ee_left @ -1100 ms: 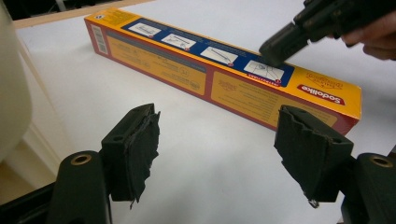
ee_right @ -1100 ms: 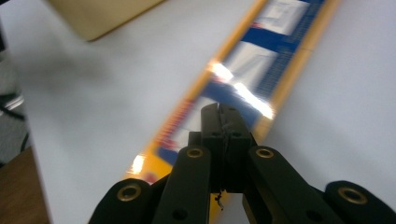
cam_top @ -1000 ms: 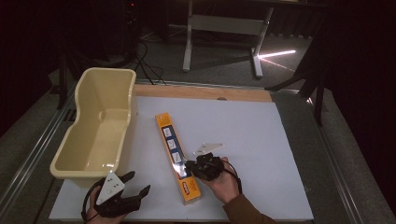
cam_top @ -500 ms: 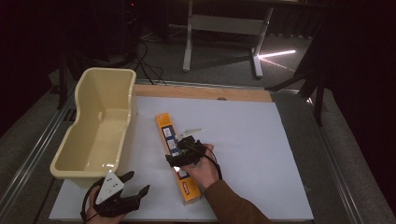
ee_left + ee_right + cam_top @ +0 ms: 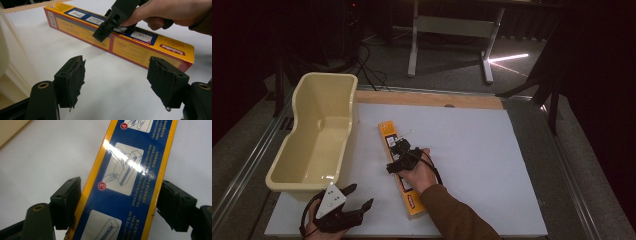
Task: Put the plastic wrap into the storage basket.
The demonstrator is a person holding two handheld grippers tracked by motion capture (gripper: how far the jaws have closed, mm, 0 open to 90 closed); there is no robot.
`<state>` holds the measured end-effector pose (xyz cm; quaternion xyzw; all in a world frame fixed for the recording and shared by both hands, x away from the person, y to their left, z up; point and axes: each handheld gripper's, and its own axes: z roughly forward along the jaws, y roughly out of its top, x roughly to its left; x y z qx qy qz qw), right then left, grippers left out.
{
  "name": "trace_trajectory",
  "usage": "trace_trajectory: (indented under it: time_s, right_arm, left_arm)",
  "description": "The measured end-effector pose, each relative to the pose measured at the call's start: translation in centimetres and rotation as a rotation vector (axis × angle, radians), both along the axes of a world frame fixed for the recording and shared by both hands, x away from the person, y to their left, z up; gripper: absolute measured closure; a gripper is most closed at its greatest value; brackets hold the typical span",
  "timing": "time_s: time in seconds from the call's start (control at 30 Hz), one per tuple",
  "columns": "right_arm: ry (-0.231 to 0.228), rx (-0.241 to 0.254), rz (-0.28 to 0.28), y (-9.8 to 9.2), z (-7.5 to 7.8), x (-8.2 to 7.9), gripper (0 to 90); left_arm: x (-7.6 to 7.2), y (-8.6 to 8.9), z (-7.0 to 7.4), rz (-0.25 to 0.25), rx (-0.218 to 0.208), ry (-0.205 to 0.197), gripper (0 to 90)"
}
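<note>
While straddling the box [image 5: 401, 170] at mid-length, right gripper [image 5: 400, 159] seen from the high view above the middle of the white table [image 5: 472, 150], jaws having just been opening, then easing in a little. Box lying flat, long axis running from near the front edge toward the far edge, just right of the bin [image 5: 314, 135] at the left edge. From the right gripper view, both pads flanking the box's [image 5: 122, 180] yellow sides, gaps visible, printed step 3 between them. From the left gripper view, the box's [image 5: 140, 47] long side panel and red end in sight, right gripper [image 5: 105, 31] over its top face. Left gripper [image 5: 343, 210] near the front-left corner, jaws wide open, holding nothing.
</note>
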<state>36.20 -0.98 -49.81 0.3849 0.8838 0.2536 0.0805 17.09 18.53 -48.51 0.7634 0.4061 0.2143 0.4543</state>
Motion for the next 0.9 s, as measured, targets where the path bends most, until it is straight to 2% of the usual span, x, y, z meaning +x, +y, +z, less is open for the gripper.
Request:
trace_trajectory:
  time_s: [0.1,0.17,0.2,0.27,0.3,0.47,0.57,0.67,0.73,0.83,0.87,0.9]
  right_arm:
    - [0.036,0.004,-0.026,-0.3,0.3,0.2,28.7]
    - [0.067,0.030,-0.042,-1.1,0.6,0.4,31.6]
    - [0.099,0.062,-0.062,-1.9,0.8,0.7,33.1]
    - [0.148,0.091,-0.080,-3.4,1.0,1.2,34.4]
    - [0.148,0.087,-0.078,-3.9,1.1,1.3,34.7]
    - [0.105,0.000,-0.061,-6.2,1.3,0.6,36.7]
    - [0.112,-0.018,-0.056,-7.7,1.4,0.5,37.4]
    - [0.122,-0.041,-0.035,-10.2,1.5,1.0,38.0]
    - [0.124,-0.057,-0.040,-11.5,1.6,1.3,38.1]
    - [0.071,-0.154,-0.020,-13.1,1.7,1.6,38.3]
    - [0.049,-0.201,0.013,-13.6,1.6,1.5,38.2]
    - [0.046,-0.212,0.027,-13.9,1.7,1.5,38.2]
  left_arm:
    - [0.0,0.0,-0.1,-0.002,0.002,0.003,29.6]
    - [0.0,0.1,-0.1,-0.002,0.005,0.006,29.5]
    - [0.0,0.1,-0.1,-0.001,0.002,0.007,29.5]
    - [0.0,0.1,-0.1,0.000,0.000,0.005,29.5]
    - [0.0,0.1,-0.1,0.001,-0.001,0.004,29.5]
    - [0.0,0.0,-0.1,0.003,0.002,0.006,29.5]
    - [0.0,-0.1,-0.1,0.000,0.005,0.008,29.5]
    - [0.0,-0.1,-0.1,-0.001,0.003,0.007,29.5]
    - [0.0,0.0,-0.1,0.001,0.002,0.008,29.6]
    - [0.0,0.0,-0.2,0.001,0.001,0.008,29.5]
    - [0.1,-0.1,-0.2,0.001,0.001,0.008,29.5]
    - [0.1,-0.1,-0.2,0.001,0.002,0.010,29.5]
